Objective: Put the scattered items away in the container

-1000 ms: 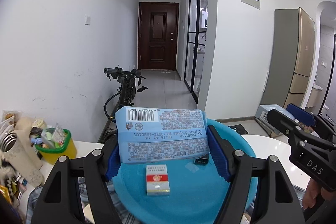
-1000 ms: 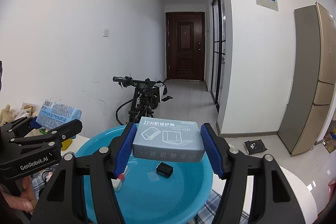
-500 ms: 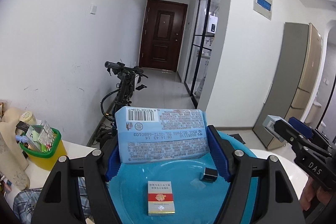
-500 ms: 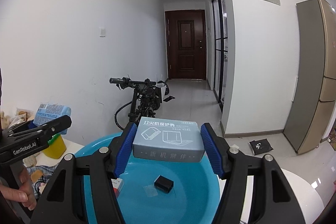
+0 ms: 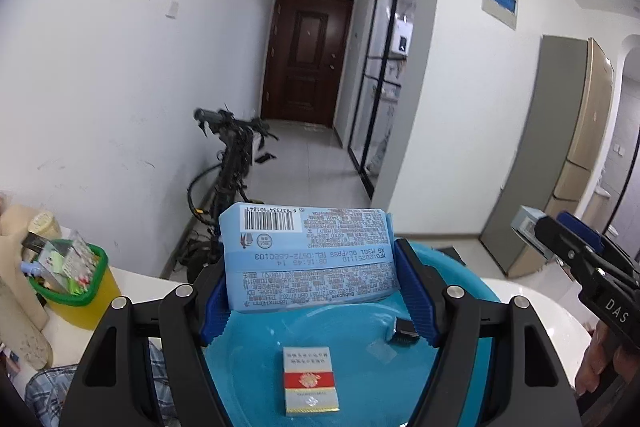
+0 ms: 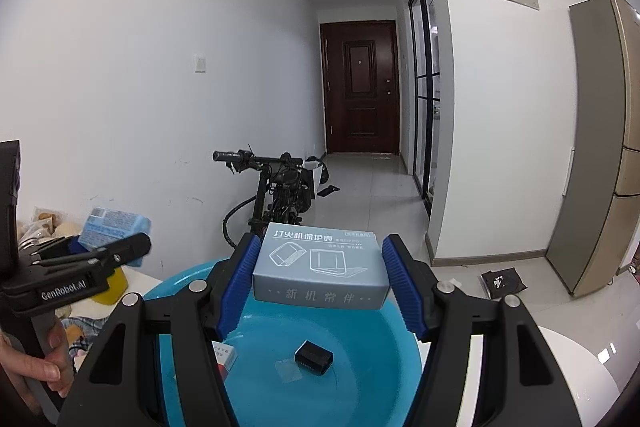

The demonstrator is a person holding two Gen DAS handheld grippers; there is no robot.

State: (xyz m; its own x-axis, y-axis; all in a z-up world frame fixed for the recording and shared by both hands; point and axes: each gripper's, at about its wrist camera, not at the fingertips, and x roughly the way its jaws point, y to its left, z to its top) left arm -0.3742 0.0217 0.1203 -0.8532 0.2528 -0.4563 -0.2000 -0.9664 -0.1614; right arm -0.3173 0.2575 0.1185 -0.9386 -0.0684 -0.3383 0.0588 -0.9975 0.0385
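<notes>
left gripper pinching blue pack above basin, right gripper clamped on grey box over basin, cigarette pack and black block lying inside

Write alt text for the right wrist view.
The right gripper holds a grey-blue box between its blue-padded jaws, above a blue basin that already contains a small black item. At left, the left gripper grips a light-blue packet; a bicycle and hallway lie beyond.
</notes>
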